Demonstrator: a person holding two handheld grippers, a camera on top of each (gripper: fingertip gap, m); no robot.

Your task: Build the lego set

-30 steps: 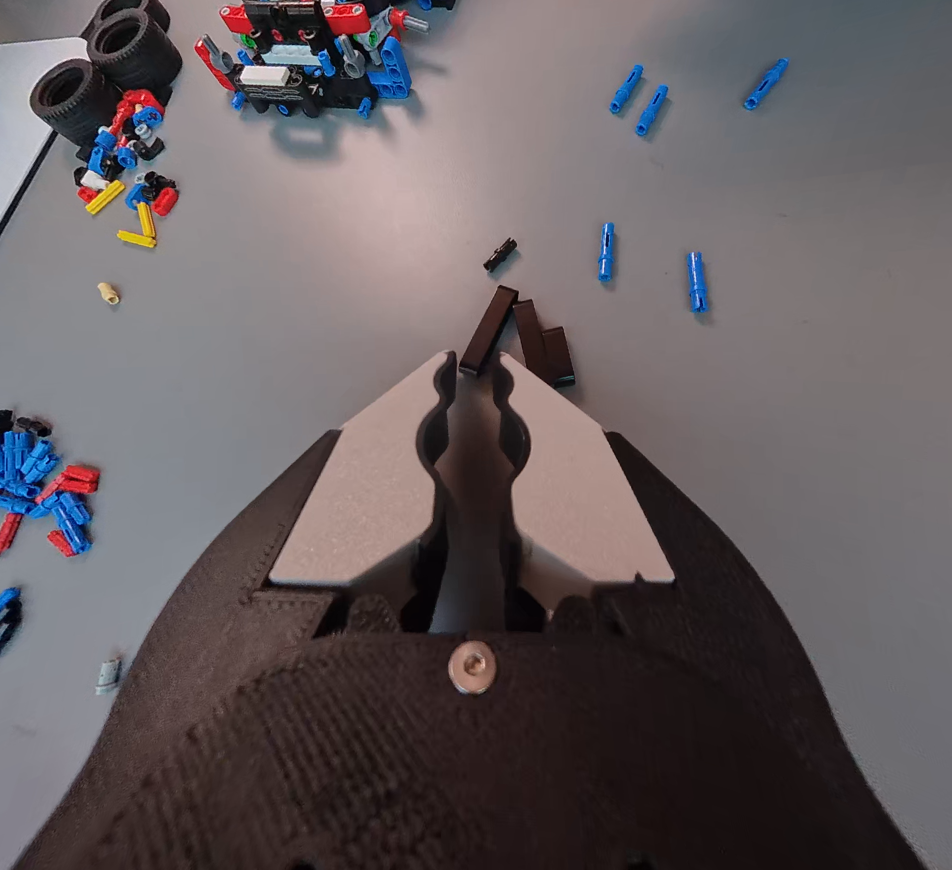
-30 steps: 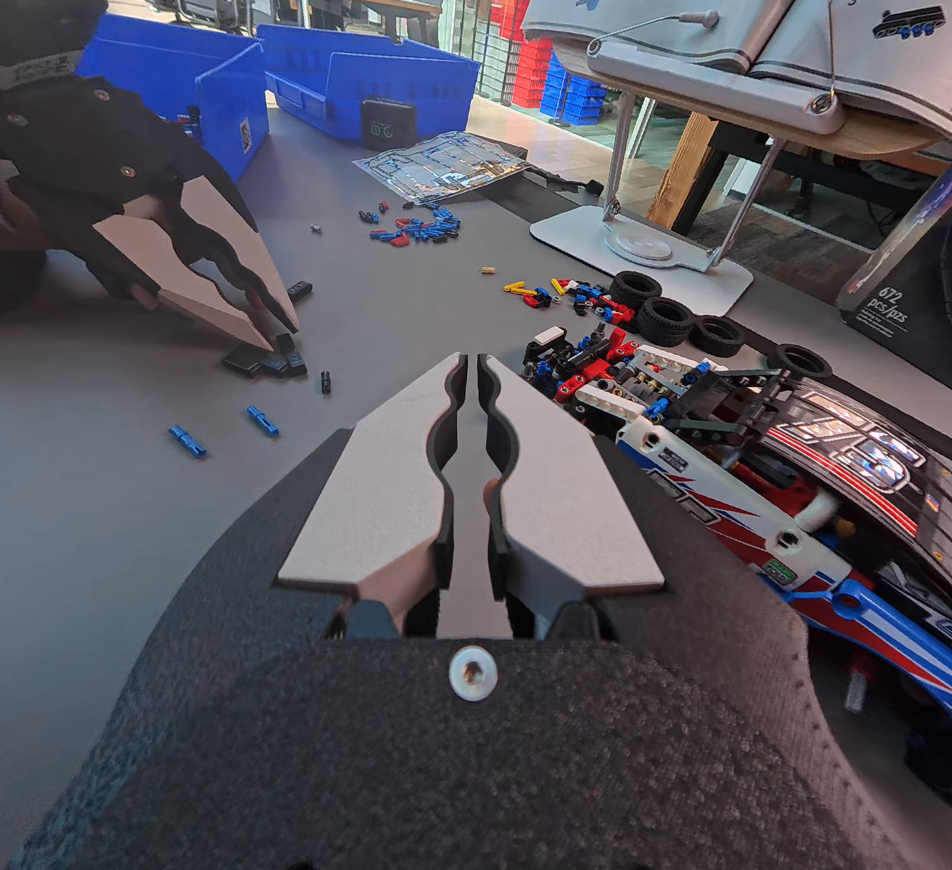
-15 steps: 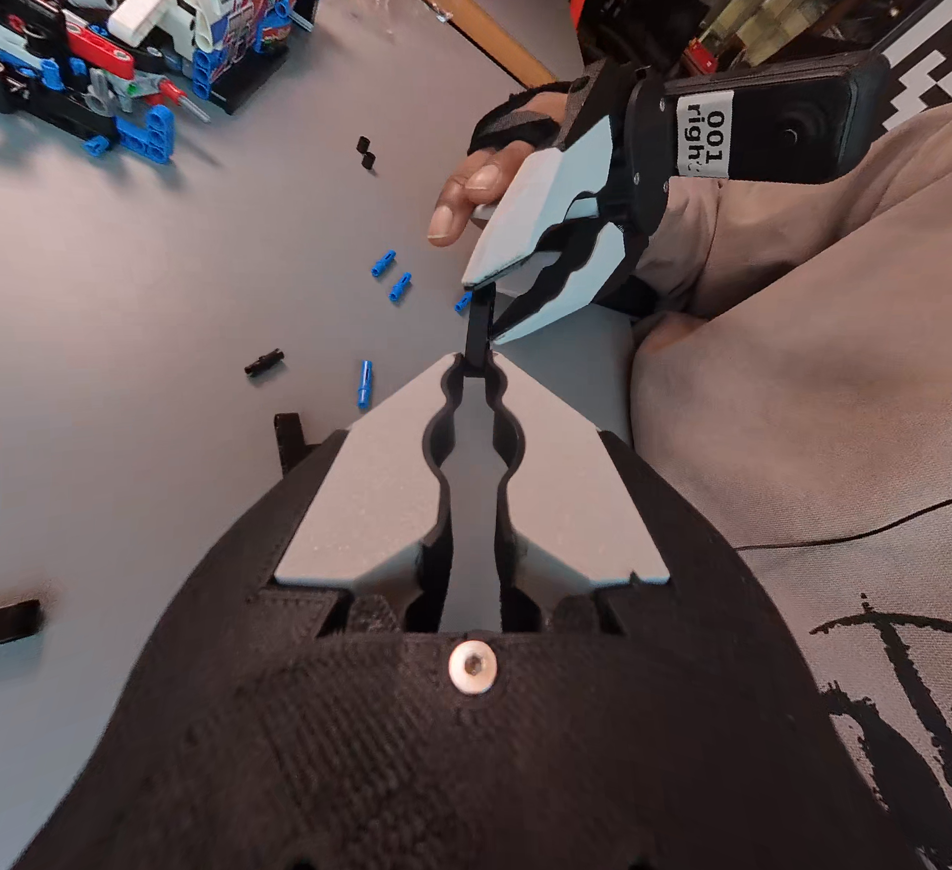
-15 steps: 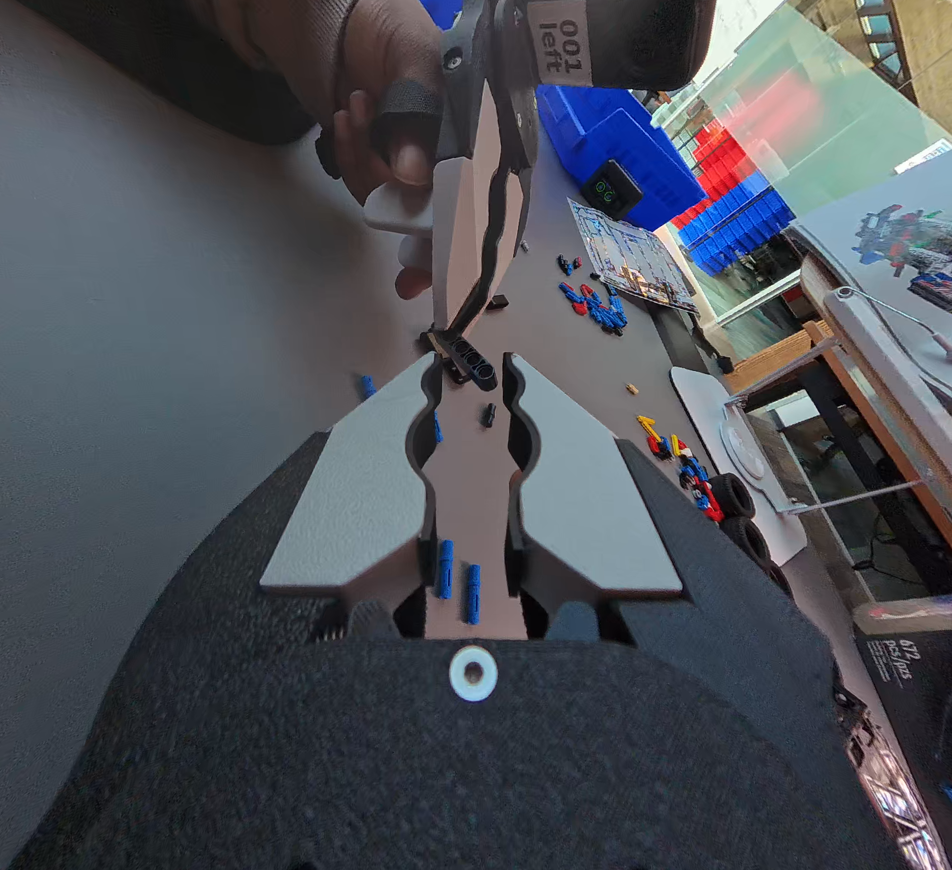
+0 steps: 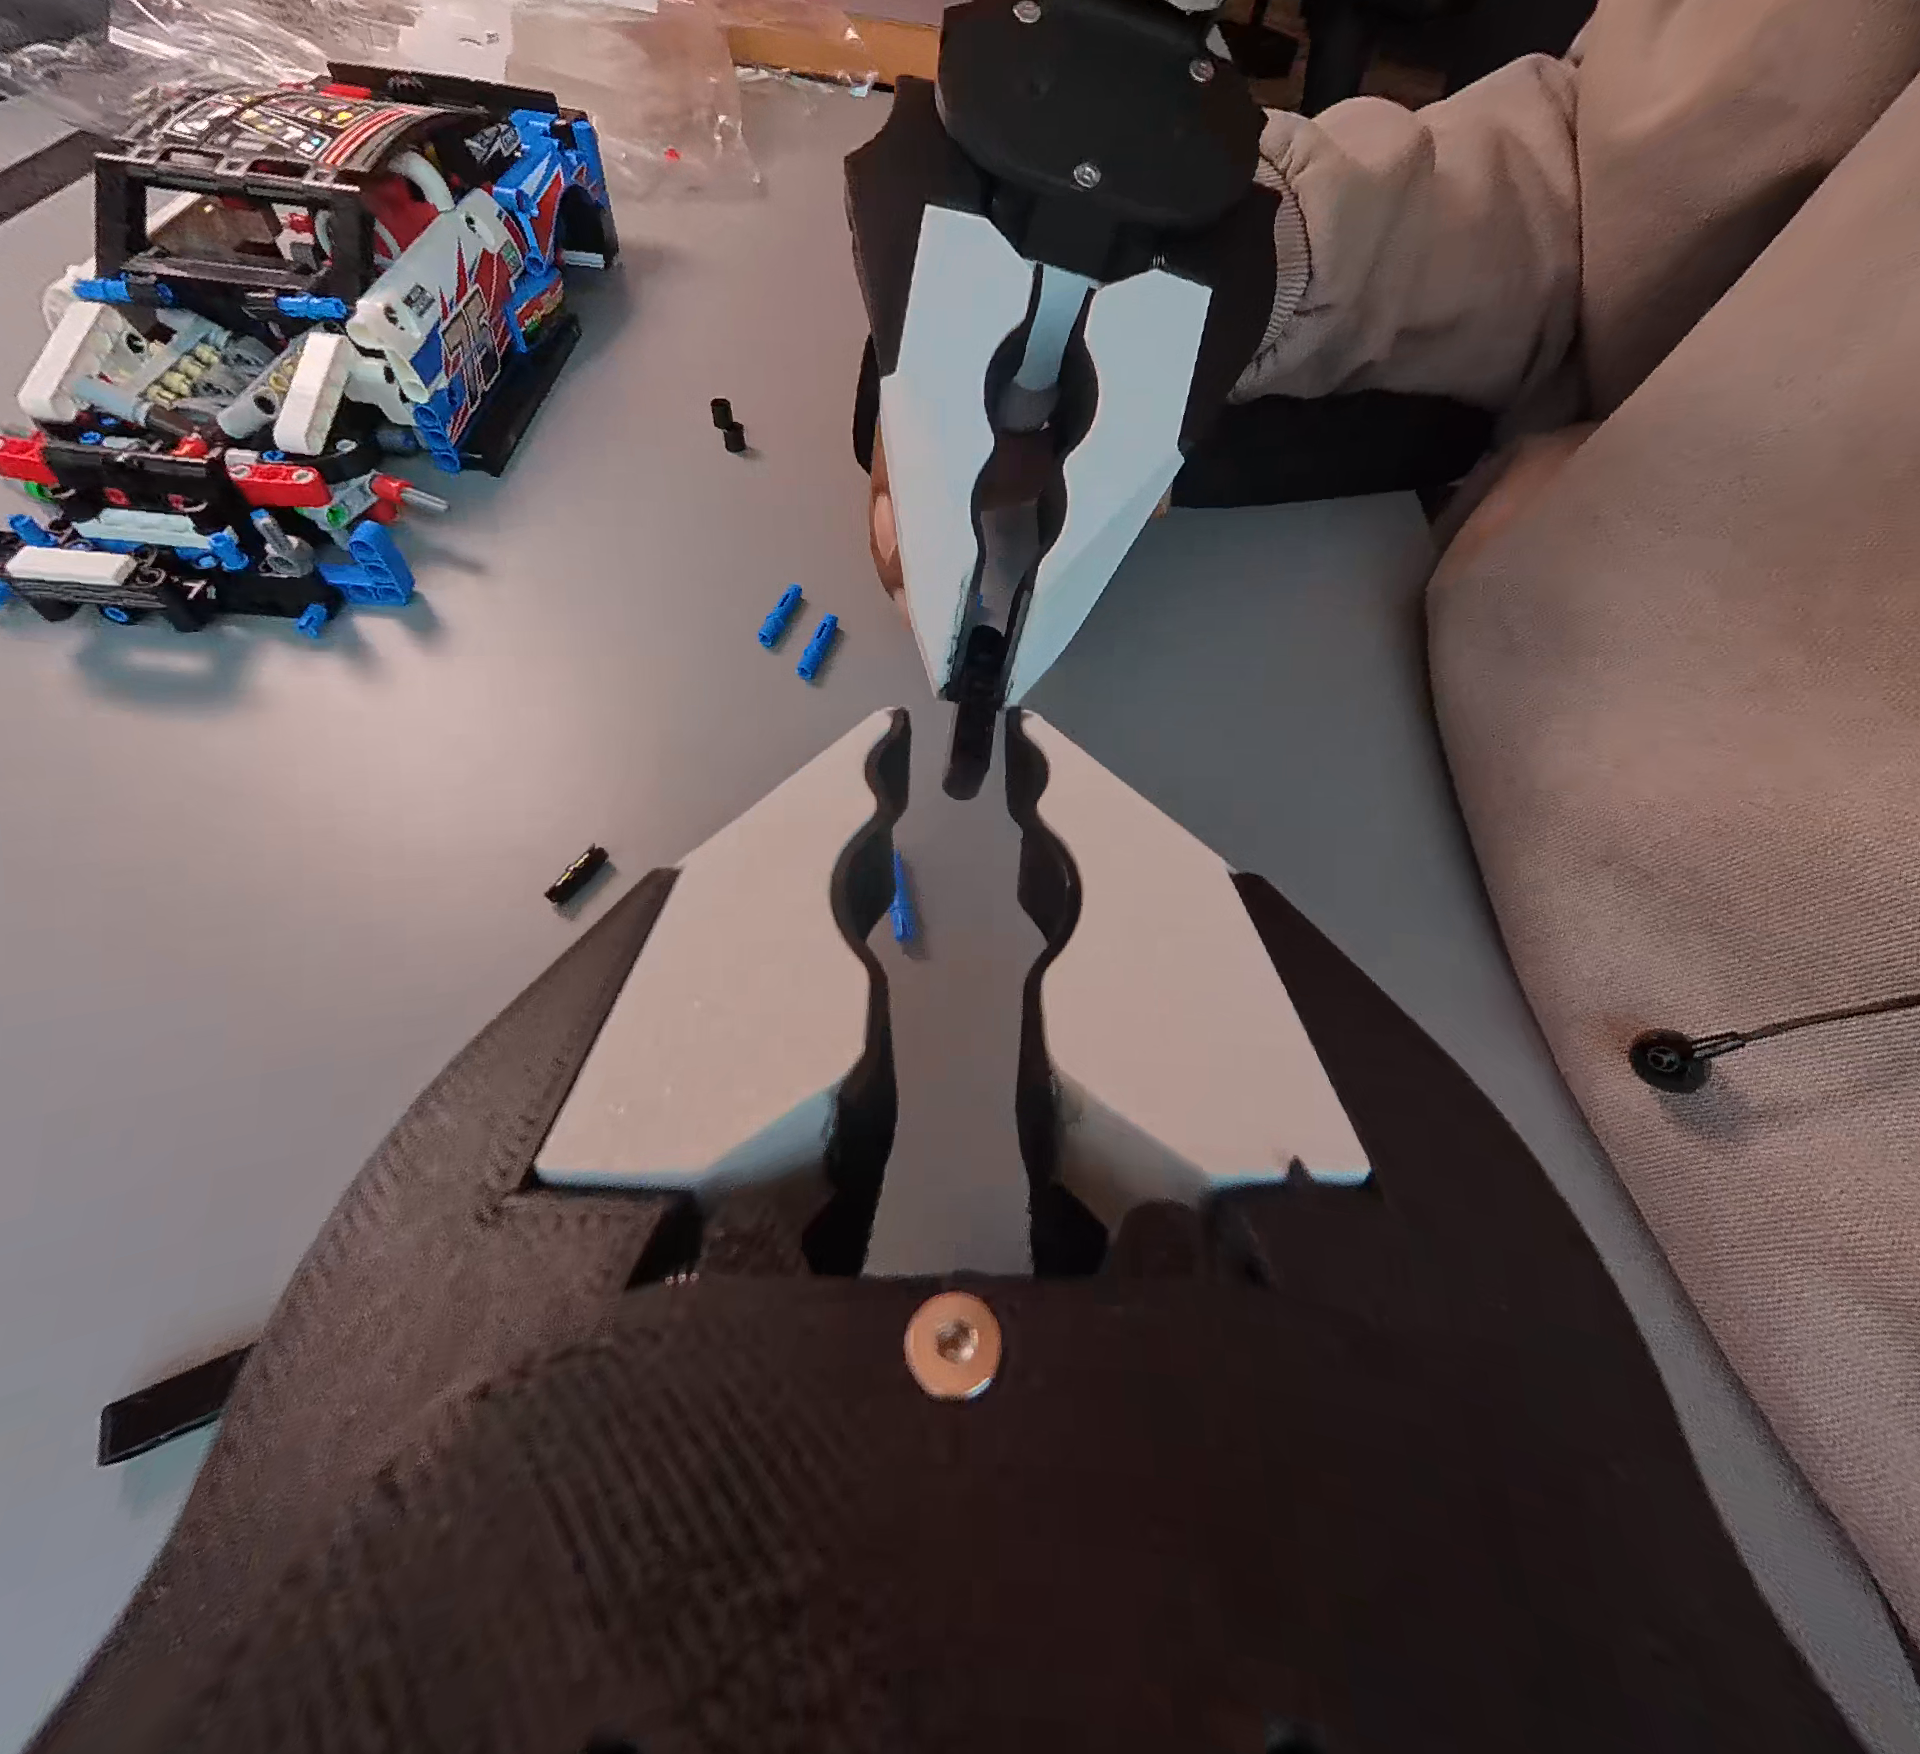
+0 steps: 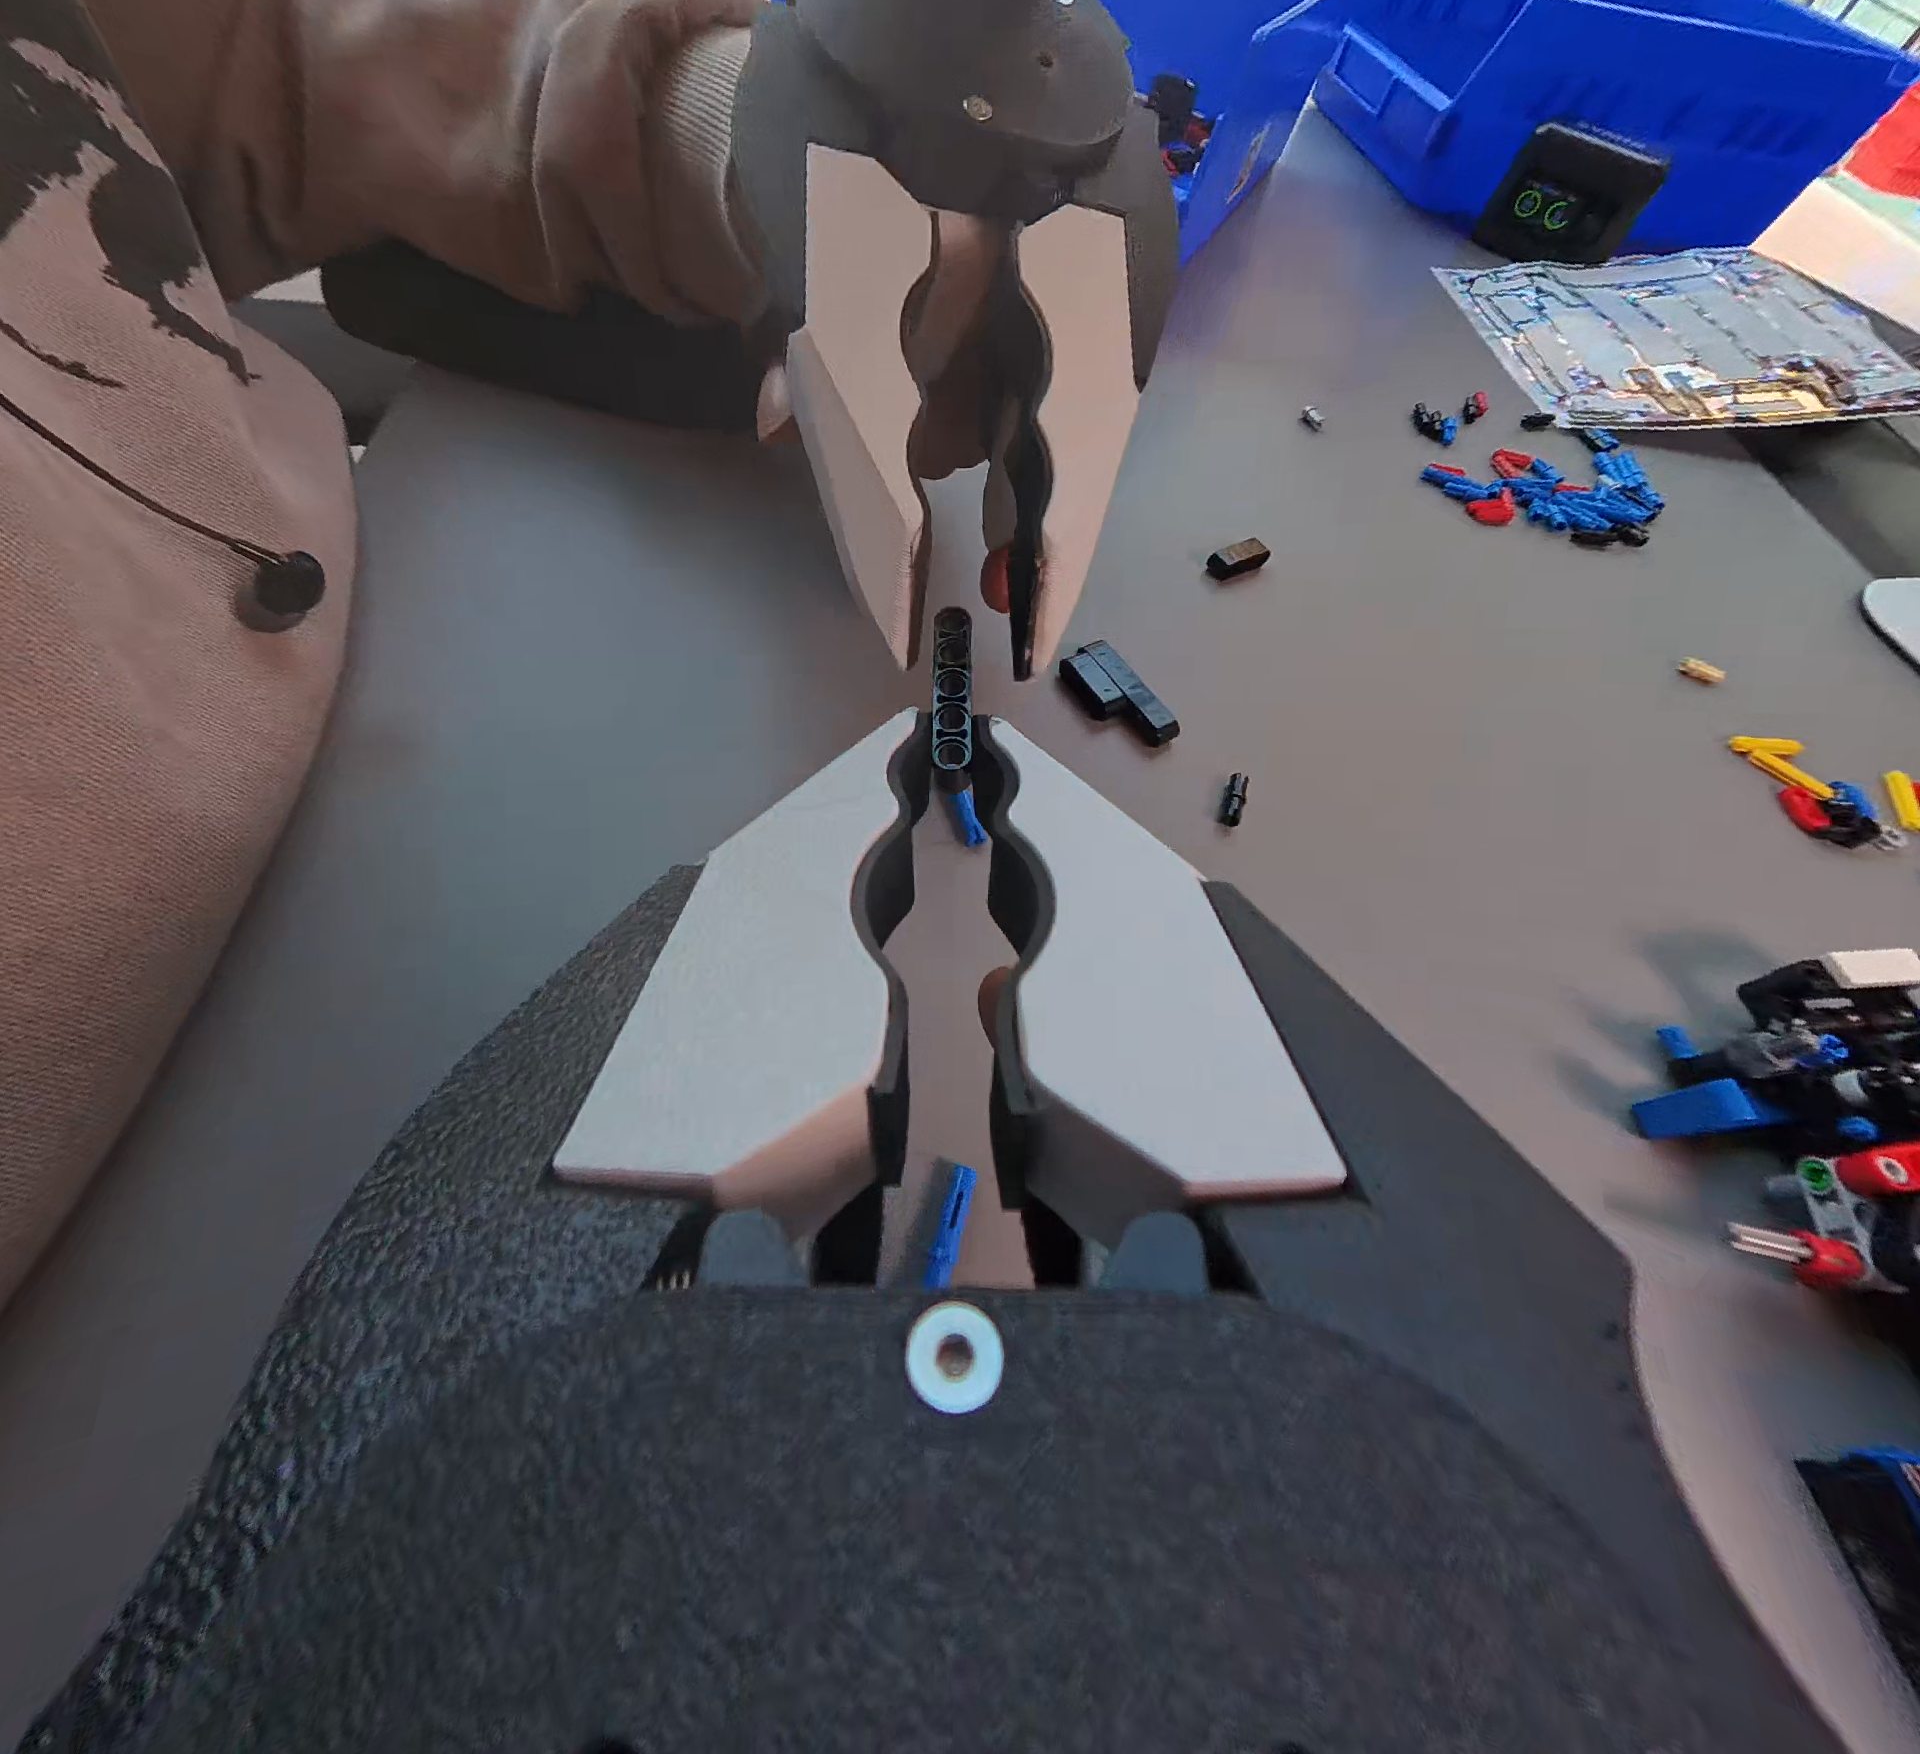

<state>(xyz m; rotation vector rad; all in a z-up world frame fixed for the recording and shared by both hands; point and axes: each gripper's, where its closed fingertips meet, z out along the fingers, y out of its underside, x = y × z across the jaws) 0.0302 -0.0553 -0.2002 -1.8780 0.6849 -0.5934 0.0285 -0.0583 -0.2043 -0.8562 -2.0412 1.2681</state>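
Note:
A black beam with holes [image 6: 951, 702] is held in the air between the two grippers, which face each other tip to tip. My right gripper [image 6: 953, 722] is shut on its near end; it also shows in the left wrist view [image 5: 977, 681] with the beam [image 5: 971, 733] sticking out of its tips. My left gripper [image 5: 956, 717] is open, its fingers on either side of the beam's free end without touching it, as the right wrist view shows [image 6: 964, 660]. The part-built lego car [image 5: 312, 333] stands on the grey table at the left.
Blue pins [image 5: 795, 629] and a black pin [image 5: 575, 873] lie on the table [image 5: 312, 977]. Two black beams [image 6: 1117, 691], a pile of blue and red parts [image 6: 1538, 494], a sticker sheet [image 6: 1683, 343] and blue bins [image 6: 1558, 42] lie beyond. The person's torso [image 5: 1714, 769] is close by. Only a small space, under 4 cm, lies between the two pairs of fingers. From either gripper's tips it is about 25 centimetres to the part-built lego car [image 5: 312, 333].
My left gripper lifted the black beam off the table and brought it to the right gripper. The right gripper has shut on it and the left gripper has opened.

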